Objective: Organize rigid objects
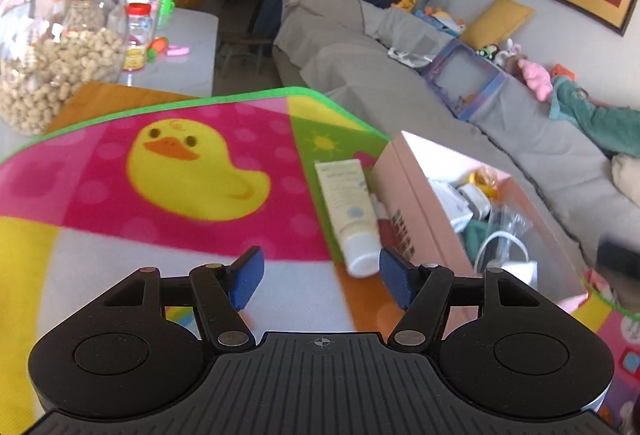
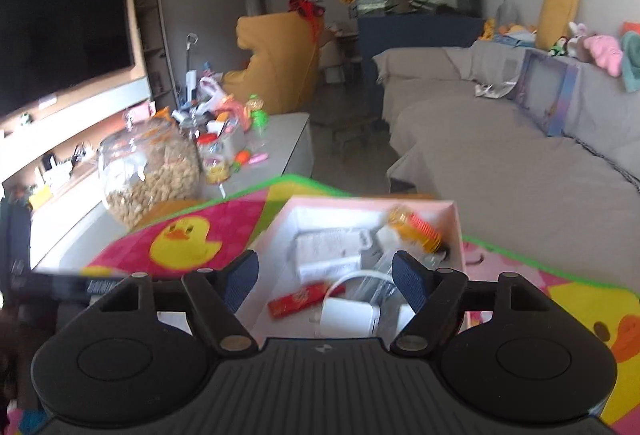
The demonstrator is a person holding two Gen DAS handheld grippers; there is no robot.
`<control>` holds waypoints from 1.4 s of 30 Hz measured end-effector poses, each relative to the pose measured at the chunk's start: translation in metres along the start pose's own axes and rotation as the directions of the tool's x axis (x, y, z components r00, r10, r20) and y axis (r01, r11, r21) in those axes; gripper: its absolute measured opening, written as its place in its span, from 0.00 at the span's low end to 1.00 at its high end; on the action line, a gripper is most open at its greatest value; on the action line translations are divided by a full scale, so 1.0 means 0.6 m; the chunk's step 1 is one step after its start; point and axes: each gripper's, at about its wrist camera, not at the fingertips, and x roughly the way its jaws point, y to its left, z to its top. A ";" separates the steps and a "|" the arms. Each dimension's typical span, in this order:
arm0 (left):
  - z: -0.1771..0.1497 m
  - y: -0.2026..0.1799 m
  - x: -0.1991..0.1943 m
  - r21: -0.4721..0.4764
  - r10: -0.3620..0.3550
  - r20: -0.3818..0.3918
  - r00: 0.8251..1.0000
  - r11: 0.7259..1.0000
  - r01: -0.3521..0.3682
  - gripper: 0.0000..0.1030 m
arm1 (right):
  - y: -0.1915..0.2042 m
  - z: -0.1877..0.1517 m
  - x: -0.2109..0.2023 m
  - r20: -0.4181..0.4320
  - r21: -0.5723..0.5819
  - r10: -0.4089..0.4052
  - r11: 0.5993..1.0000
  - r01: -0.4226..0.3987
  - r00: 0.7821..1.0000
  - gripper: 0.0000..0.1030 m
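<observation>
A cream tube with a white cap (image 1: 349, 211) lies on the colourful duck mat (image 1: 192, 171), just left of a pink box (image 1: 416, 203). My left gripper (image 1: 322, 279) is open and empty, hovering just before the tube's cap. The pink box (image 2: 276, 231) holds a white charger (image 2: 348, 317), a red packet (image 2: 300, 299), an orange ribbed item (image 2: 420, 229) and clear bags. My right gripper (image 2: 324, 281) is open and empty above the box's near side.
A large glass jar of peanuts (image 1: 56, 47) stands at the mat's far left, also in the right wrist view (image 2: 148, 171). Small bottles and toys crowd the grey table (image 1: 188, 47) behind it. A grey sofa (image 1: 400, 75) runs along the right.
</observation>
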 end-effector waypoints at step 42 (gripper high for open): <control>-0.014 0.084 0.008 0.039 0.022 0.059 0.998 0.999 -0.024 0.30 | 0.282 0.061 0.490 -0.254 -0.829 -0.583 0.542 0.137 0.772 0.09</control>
